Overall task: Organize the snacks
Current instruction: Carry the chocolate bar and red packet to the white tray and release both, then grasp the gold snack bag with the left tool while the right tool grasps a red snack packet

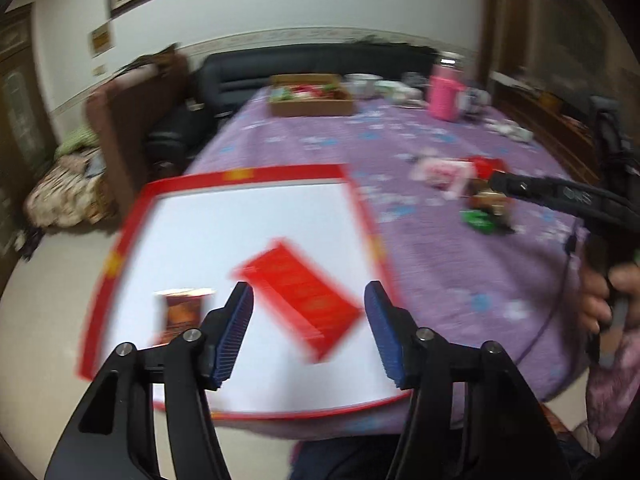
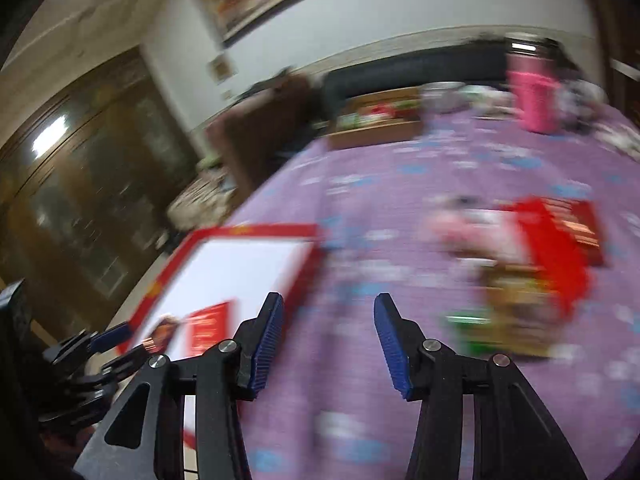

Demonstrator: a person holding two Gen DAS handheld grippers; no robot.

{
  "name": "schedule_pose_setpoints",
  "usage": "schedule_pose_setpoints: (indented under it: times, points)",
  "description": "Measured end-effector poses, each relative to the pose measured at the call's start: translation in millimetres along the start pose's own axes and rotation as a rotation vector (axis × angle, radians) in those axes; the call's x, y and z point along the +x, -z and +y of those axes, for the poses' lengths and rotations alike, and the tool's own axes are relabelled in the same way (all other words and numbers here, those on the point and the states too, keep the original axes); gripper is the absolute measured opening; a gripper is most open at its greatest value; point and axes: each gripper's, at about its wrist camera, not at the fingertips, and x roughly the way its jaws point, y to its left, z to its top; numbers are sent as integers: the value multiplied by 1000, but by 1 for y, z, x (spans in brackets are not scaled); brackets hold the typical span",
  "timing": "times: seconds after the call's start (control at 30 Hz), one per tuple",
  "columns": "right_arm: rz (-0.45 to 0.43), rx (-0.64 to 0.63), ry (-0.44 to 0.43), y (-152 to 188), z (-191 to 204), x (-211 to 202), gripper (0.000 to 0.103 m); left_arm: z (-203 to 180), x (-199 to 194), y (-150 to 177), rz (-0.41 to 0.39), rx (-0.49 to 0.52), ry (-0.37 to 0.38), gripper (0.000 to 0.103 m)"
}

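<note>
My left gripper (image 1: 308, 300) hangs spread and empty over the red-rimmed tray (image 1: 236, 175), where a red packet (image 1: 302, 300) and a brown one (image 1: 182, 314) lie blurred. My right gripper (image 2: 328, 316), also spread, faces smeared snacks (image 2: 516, 280) right of the tray; their labels are unreadable.

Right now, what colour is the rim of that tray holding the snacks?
Red with yellow marks; the tray rim frames a white inside. It shows best in the left wrist view.
</note>
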Motion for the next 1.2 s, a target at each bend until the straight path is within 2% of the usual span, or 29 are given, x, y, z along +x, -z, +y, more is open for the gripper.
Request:
schedule_pose_setpoints:
  times: [0.07,0.2,0.3,0.43,0.53,0.67,0.73,0.77,0.87,1.03,1.2]
  points:
    - [-5,39,69,-7,-45,-15,51,-29,4,-4,2,42,42,70]
    - [27,30,192,-21,-113,-30,51,-76,14,-11,38,113,76,71]
    - [41,48,256,-36,-149,-27,51,-104,21,-16,70,151,99,71]
    - [94,109,217,-58,-168,-2,51,-132,26,-21,102,201,79,71]
    - [138,113,251,-72,-168,35,51,-141,23,-23,99,227,57,71]
    - [212,108,274,-73,-168,72,48,-143,24,-32,110,197,67,71]
    - [202,99,248,-70,-169,76,46,-145,28,-40,110,179,84,71]
    - [180,78,252,-66,-170,75,37,-148,31,-44,109,177,87,71]
    - [158,65,221,-62,-175,70,30,-160,48,-55,109,181,93,71]
    - [152,145,138,-64,-193,59,28,-184,80,-72,110,149,145,71]
    - [48,217,100,-71,-203,37,28,-204,118,-79,144,113,151,71]
